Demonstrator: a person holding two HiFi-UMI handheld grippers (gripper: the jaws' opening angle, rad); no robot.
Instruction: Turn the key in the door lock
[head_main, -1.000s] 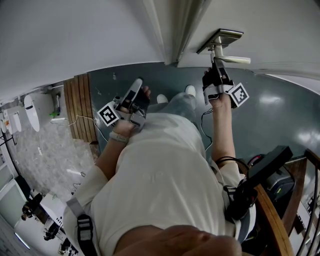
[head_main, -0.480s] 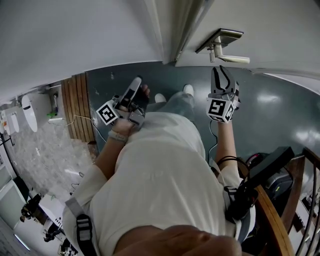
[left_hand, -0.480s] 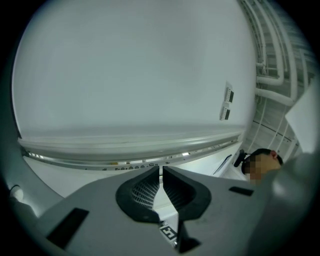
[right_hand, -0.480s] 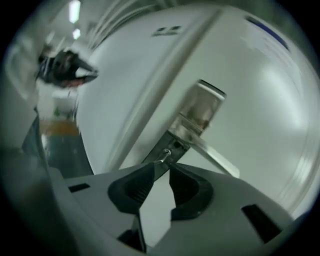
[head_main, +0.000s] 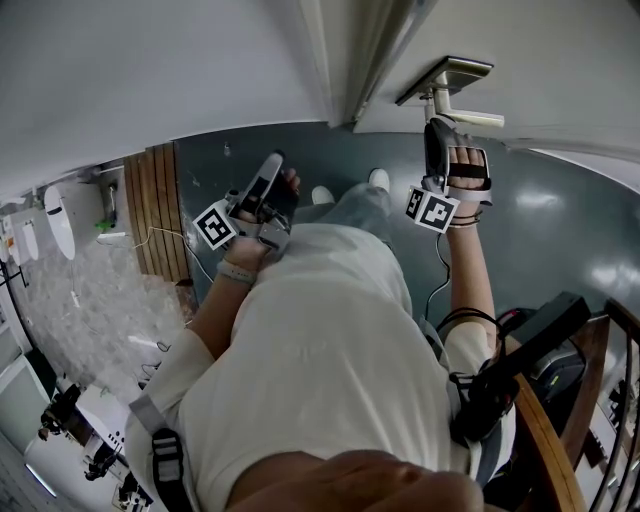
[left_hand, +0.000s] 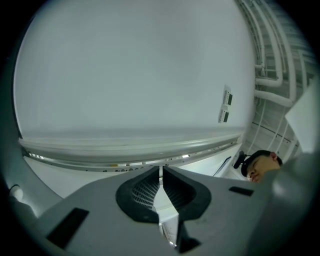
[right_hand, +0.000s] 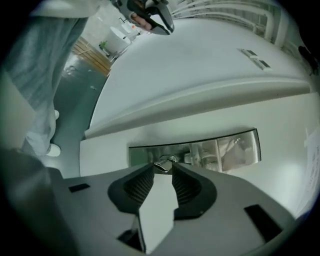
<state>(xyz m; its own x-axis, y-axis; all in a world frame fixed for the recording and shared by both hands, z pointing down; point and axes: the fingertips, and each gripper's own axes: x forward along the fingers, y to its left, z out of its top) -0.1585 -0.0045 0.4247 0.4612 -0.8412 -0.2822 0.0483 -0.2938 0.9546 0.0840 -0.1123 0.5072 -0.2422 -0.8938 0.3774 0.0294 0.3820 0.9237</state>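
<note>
White door (head_main: 560, 50): one key (right_hand: 162, 164), one lever handle (head_main: 476, 120).

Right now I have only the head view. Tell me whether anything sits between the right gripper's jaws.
Observer: The right gripper has just been opening its jaws. They stand apart, and the head of the key sits at their tips, apparently not clamped.
Operator: Report the left gripper's jaws too.
Observer: The left gripper has its jaws together, with nothing between them.
</note>
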